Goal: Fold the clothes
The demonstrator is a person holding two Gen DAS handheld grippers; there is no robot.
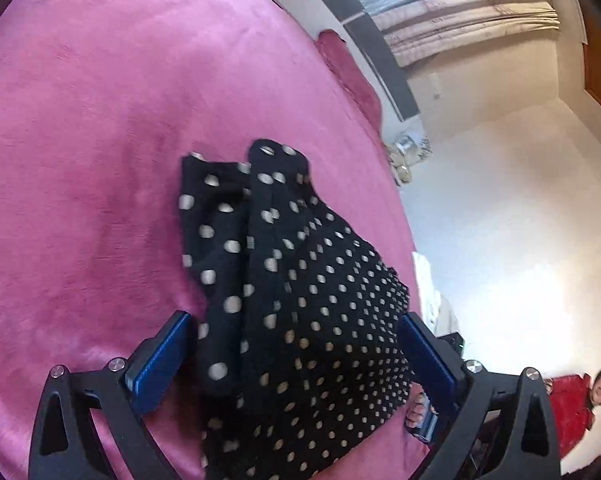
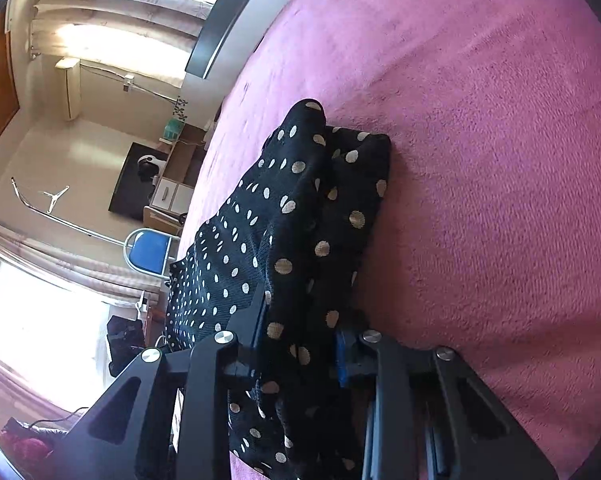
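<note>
- Fabric first: black polka-dot garment of thin soft cloth [image 1: 300,280] is lying bunched on the pink fleece bed cover [image 1: 80,160], close to the bed's edge; judging it light, limp and prone to slumping, so no single pinch will be carrying the whole piece flat
- Best hold, in my judgement, is a hem or corner where layers are stacking, one grip at each end of the same edge
- Left gripper [image 1: 296,344] is standing wide open, its blue pads [image 1: 168,344] flanking the cloth; the garment is passing between them without looking pinched
- Right gripper [image 2: 300,344] is sitting narrowed onto a thick fold of the same garment [image 2: 284,240], cloth draping over and between its fingers, so it is gripping the bunch
- Dots are differing in size across layers, suggesting two panels overlapping
</note>
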